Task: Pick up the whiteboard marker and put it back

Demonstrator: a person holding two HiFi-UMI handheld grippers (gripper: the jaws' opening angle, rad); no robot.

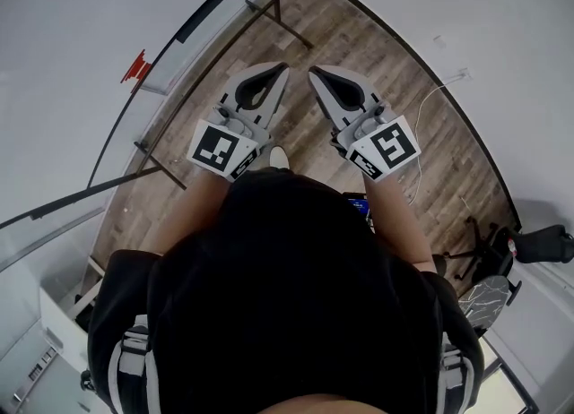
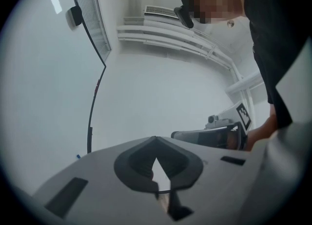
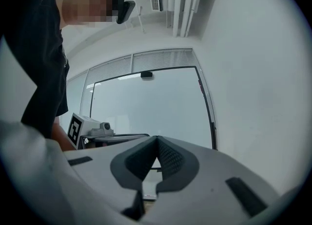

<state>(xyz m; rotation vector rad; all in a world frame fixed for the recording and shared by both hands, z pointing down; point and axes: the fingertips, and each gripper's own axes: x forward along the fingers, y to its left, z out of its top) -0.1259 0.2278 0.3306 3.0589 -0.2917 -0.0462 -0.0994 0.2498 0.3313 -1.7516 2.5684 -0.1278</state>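
Person: black short-sleeved top (image 1: 287,287), grey-and-white straps (image 1: 128,358) over both shoulders. Tools: left claw (image 1: 280,69) and right claw (image 1: 314,72), same build: light grey shells tapering to a point, dark grey ribbed pads (image 3: 170,158) lining a teardrop cutout. Each carries a white cube (image 1: 218,148) with black square markers, a grey camera module (image 3: 101,127) next to it, dark rectangular slots (image 2: 66,197) in the shell
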